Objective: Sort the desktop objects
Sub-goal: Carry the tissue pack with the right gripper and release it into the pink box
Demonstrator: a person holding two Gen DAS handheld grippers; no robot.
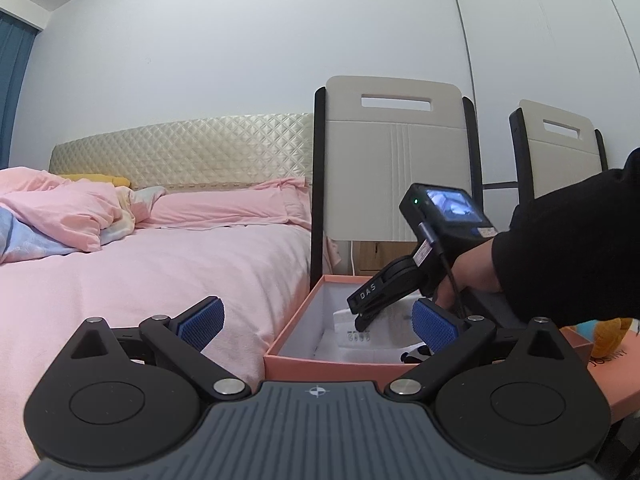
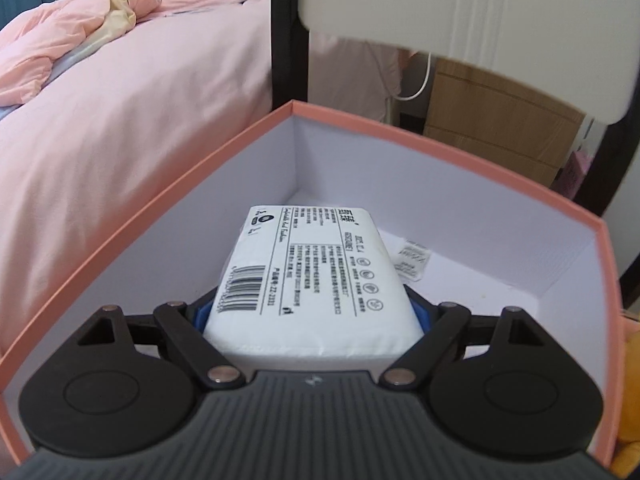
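Left wrist view: the left tool (image 1: 318, 322) hangs wide apart and empty before the salmon-pink cardboard box (image 1: 340, 362). The right tool (image 1: 362, 318) reaches down into that box; its grip is hidden here.

Right wrist view: the right tool (image 2: 312, 312) clamps the white plastic-wrapped tissue pack (image 2: 308, 276) inside the box (image 2: 120, 236). The pack should be lowered flat to the floor before release, clear of the walls. Only this view shows the grasp.

**Soft, even daylight; fisheye bending**

Both views are bright and evenly lit, with faint shadows and no glare. Straight lines bow towards the edges, and the corners darken. In the right wrist view the far chair back (image 2: 460, 4) is blurred.
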